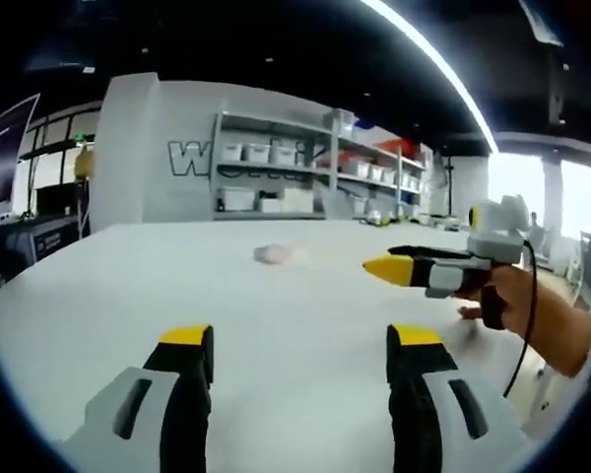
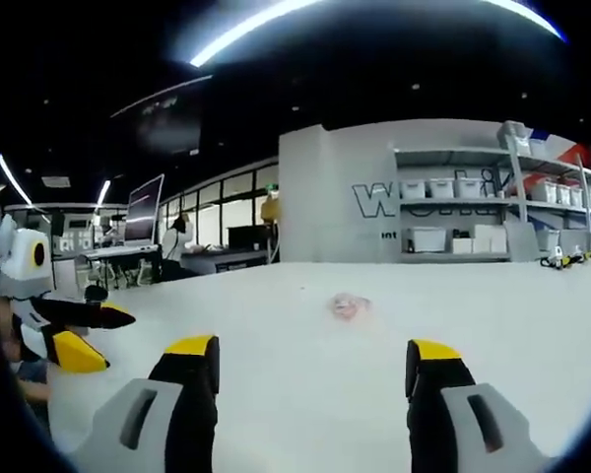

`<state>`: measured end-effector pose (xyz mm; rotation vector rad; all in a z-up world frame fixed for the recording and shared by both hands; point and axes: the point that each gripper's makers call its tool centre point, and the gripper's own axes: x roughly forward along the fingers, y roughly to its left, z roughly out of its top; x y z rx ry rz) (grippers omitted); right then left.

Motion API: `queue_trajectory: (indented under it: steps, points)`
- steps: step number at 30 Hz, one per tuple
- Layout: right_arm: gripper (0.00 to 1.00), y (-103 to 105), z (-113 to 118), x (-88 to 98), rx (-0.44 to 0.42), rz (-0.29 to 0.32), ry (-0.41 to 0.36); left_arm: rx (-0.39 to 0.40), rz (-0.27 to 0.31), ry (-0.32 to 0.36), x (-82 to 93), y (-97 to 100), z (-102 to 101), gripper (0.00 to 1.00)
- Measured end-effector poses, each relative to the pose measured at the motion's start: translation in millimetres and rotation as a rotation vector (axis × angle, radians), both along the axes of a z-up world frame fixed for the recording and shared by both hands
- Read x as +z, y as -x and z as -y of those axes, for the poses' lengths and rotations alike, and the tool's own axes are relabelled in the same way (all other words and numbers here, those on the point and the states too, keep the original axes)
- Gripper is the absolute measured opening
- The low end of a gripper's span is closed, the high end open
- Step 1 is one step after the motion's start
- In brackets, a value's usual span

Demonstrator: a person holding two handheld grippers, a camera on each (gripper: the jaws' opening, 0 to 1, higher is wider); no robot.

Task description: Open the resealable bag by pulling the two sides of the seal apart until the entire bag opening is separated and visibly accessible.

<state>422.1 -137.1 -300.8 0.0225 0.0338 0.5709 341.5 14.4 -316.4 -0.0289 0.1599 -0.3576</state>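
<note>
A small clear resealable bag [image 1: 276,254] with something pinkish inside lies alone on the white table [image 1: 128,296], well ahead of both grippers. My left gripper [image 1: 300,340] is held low over the table, its yellow-tipped jaws wide apart and empty. From the right, a hand carries my right gripper [image 1: 399,264], which points left, short of the bag. In the right gripper view the bag [image 2: 350,305] sits ahead and slightly left of centre. My right gripper [image 2: 310,350] is open and holds nothing. The left gripper [image 2: 89,333] shows at the left edge, jaws apart.
Metal shelves [image 1: 276,177] with white bins stand against a grey lettered wall beyond the table's far edge. Desks with monitors [image 2: 143,212] and a seated person [image 2: 177,241] are off to the left. A person's forearm [image 1: 561,330] reaches in at the right.
</note>
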Motion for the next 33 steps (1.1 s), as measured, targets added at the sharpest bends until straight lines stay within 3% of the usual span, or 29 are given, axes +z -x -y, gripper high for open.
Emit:
queue_trajectory:
  steps: [4,8,17,26,33]
  points:
    - [0.82,7.0,12.7,1.3,-0.043,0.02,0.024,0.053,0.012,0.001,1.8,-3.0,-8.1,0.94]
    - [0.99,14.4,27.4,-0.3,-0.099,0.035,0.04,0.094,0.026,0.0,3.1,-5.4,-15.2,1.0]
    - [0.99,19.9,31.7,-4.9,-0.114,0.03,0.046,0.115,0.02,-0.032,-4.6,-11.3,-14.3,1.0]
    - [0.99,14.5,42.3,5.6,-0.162,0.075,0.061,0.184,0.065,-0.023,4.2,-9.1,-31.5,1.0]
    - [0.96,14.7,43.1,-0.5,-0.165,0.053,0.086,0.188,0.062,-0.038,3.6,-9.3,-32.6,1.0]
